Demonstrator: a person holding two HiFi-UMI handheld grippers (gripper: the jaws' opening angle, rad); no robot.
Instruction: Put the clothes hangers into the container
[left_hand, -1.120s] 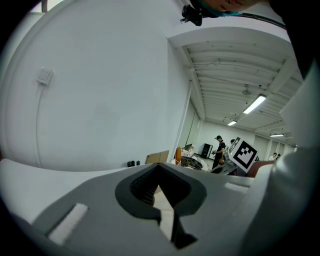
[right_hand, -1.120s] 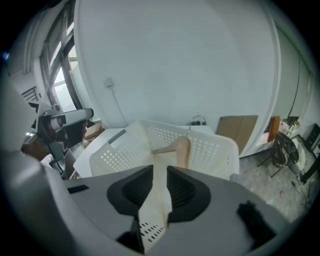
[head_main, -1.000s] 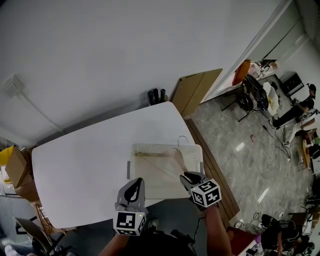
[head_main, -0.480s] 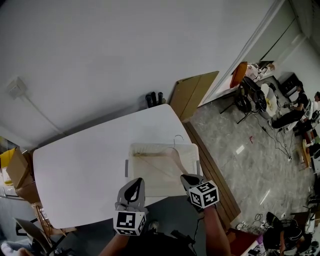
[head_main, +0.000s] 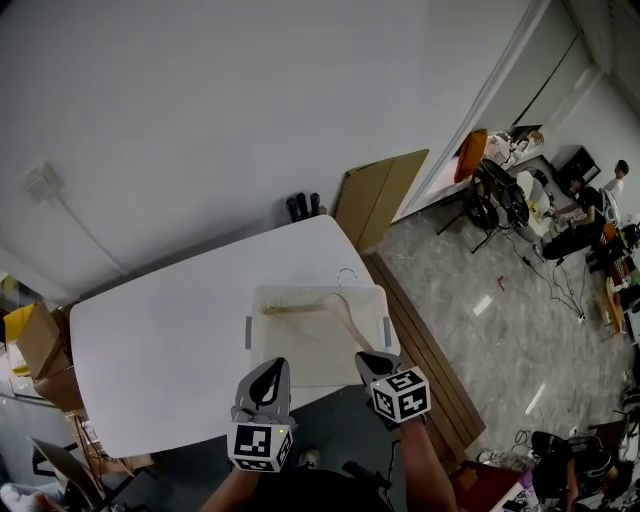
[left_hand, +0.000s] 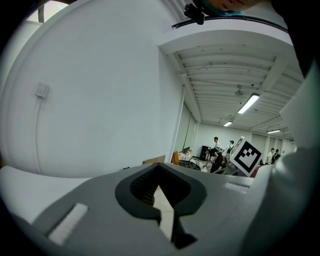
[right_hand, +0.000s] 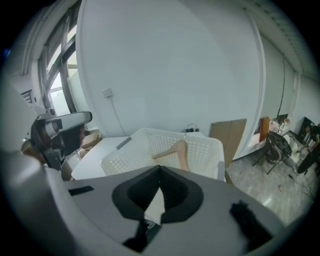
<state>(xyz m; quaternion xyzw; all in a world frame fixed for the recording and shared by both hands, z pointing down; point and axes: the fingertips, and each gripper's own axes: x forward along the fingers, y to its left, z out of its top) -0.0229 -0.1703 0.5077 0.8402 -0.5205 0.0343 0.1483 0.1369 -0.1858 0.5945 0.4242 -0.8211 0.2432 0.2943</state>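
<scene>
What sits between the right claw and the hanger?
Only the container itself: its bare interior separates the right claw from the hanger, clearest in the head view.

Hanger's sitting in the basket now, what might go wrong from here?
The wooden hanger leans in the white perforated plastic basket with its metal hook poking up at the far rim, so a bump might tip it out. The basket sits near the white table's front edge; a nudge might slide it off.
</scene>
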